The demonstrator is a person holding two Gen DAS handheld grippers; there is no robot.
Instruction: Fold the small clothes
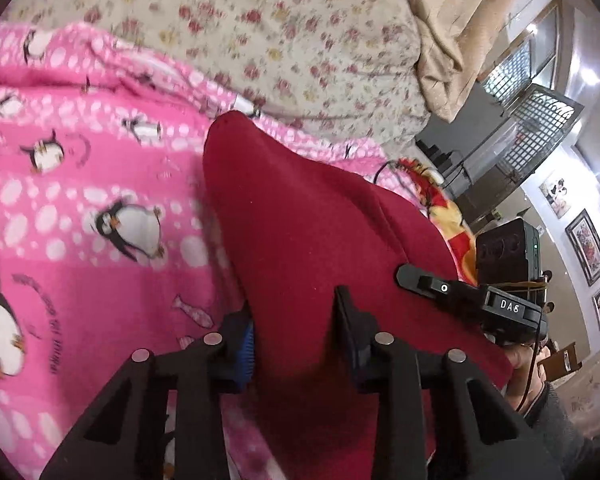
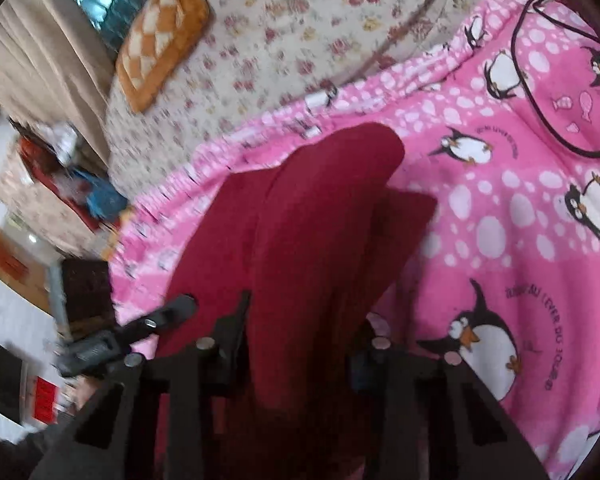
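Observation:
A dark red garment (image 1: 300, 216) hangs lifted over the pink penguin blanket (image 1: 80, 200). My left gripper (image 1: 296, 328) is shut on one part of its edge, with cloth draped between the fingers. The right gripper also shows in the left wrist view (image 1: 440, 288), at the garment's far side. In the right wrist view my right gripper (image 2: 300, 344) is shut on the red garment (image 2: 312, 208), which hangs forward in folds over the penguin blanket (image 2: 520, 220). The left gripper (image 2: 156, 320) shows at the lower left, beside the cloth.
A floral bedsheet (image 1: 280, 32) lies beyond the blanket. A beige curtain (image 1: 452, 20) hangs at the right. An orange checked cushion (image 2: 160, 36) lies on the floral sheet. A black cable (image 2: 540, 92) loops over the blanket. Furniture and clutter stand beside the bed (image 2: 60, 184).

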